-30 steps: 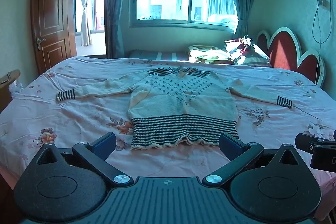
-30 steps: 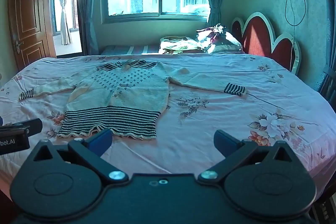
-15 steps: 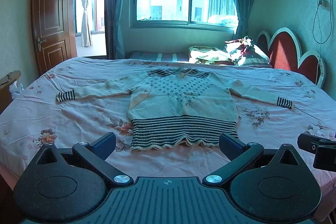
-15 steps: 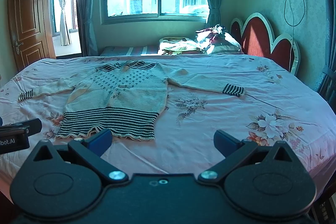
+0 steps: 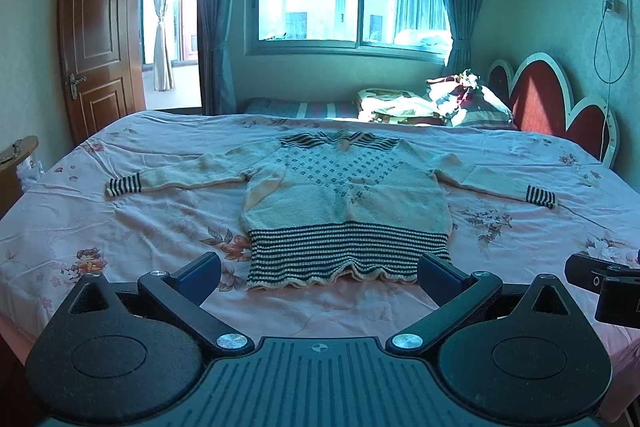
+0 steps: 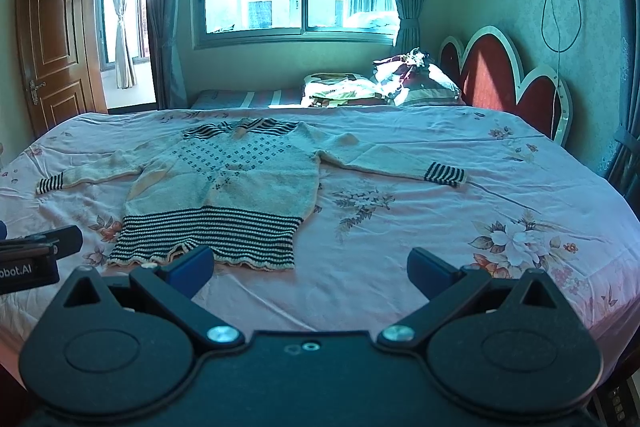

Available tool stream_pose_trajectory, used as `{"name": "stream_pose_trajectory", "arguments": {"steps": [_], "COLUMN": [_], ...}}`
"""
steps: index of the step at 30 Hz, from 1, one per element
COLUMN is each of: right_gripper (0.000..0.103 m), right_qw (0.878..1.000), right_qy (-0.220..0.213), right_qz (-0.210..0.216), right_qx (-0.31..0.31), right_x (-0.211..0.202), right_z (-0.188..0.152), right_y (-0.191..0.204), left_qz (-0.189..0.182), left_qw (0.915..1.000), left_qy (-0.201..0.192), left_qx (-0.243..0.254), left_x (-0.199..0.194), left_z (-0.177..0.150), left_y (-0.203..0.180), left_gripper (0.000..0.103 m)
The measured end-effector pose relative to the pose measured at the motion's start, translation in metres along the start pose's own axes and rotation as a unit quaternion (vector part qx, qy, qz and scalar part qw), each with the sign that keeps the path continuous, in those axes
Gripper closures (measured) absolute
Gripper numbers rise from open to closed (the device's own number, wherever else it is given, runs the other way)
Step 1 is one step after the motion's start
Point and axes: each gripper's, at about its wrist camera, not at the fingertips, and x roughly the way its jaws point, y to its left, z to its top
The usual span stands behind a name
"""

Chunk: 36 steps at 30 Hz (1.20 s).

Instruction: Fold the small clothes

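On the pink floral bed sheet (image 5: 120, 227), a cream knitted sweater (image 5: 344, 195) lies flat and face up, sleeves spread out to both sides, its striped hem nearest you and its striped collar toward the far edge of the bed. Your left gripper (image 5: 318, 273) hangs just short of that hem with its blue-padded fingers spread wide and nothing between them; the hem's scalloped edge shows in the gap, but you cannot tell from this view how high the fingers sit above the sheet. Your right gripper (image 6: 310, 267) is likewise wide apart and empty, placed beside the sweater's hem corner, its left finger (image 6: 190, 269) overlapping the hem in the picture, though whether it touches the knit is not clear. Each gripper appears in the other's camera only as a dark block cut off at the frame edge. Beyond the sweater's collar, a heap of bedding (image 5: 436, 103) sits by the red scalloped headboard (image 5: 540, 99), its contents too tangled and sunlit to make out. The near edge of the bed is hidden behind the gripper bodies in both views.
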Motion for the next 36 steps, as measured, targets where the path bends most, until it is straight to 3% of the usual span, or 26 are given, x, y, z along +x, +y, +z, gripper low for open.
{"name": "stream_pose_trajectory", "arguments": {"steps": [36], "right_gripper": [0.001], "right_qw": [1.0], "right_qy": [0.0], "right_qz": [0.001], "right_qx": [-0.003], "right_x": [0.0012], "right_z": [0.0019], "right_y": [0.0014], "left_qz": [0.004], "left_qw": [1.0], "left_qy": [0.002], "left_qx": [-0.003], "left_x": [0.0021], "left_z": [-0.0012], "left_y": [0.0006], "left_gripper": [0.0]}}
